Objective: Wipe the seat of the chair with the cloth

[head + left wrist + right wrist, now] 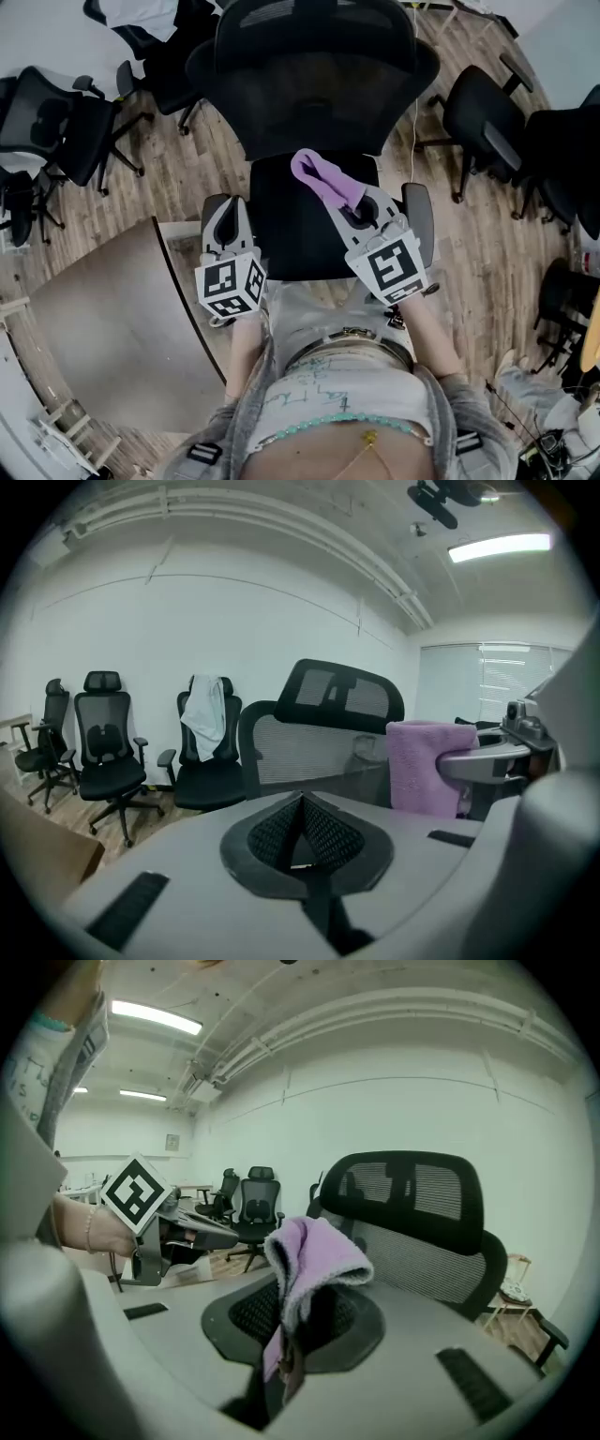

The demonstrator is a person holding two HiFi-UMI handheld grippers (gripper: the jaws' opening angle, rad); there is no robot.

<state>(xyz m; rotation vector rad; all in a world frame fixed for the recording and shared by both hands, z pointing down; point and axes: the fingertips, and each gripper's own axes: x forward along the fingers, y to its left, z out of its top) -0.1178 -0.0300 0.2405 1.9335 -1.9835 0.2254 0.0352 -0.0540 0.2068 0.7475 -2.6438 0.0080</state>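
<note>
The right claw (361,208) grasps the purple cloth (323,178) over the rear right of the office chair's seat (286,234), apparently clear of it. The left claw (228,225), clenched and empty, hovers at the seat's left edge. Wiping seems not yet begun.

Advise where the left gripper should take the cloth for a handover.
Grip the free folded end of the cloth, which sticks out past the right gripper toward the backrest. Probably come in from the left gripper's side, jaws across the fold; the near end is pinched in the right jaws.
</note>
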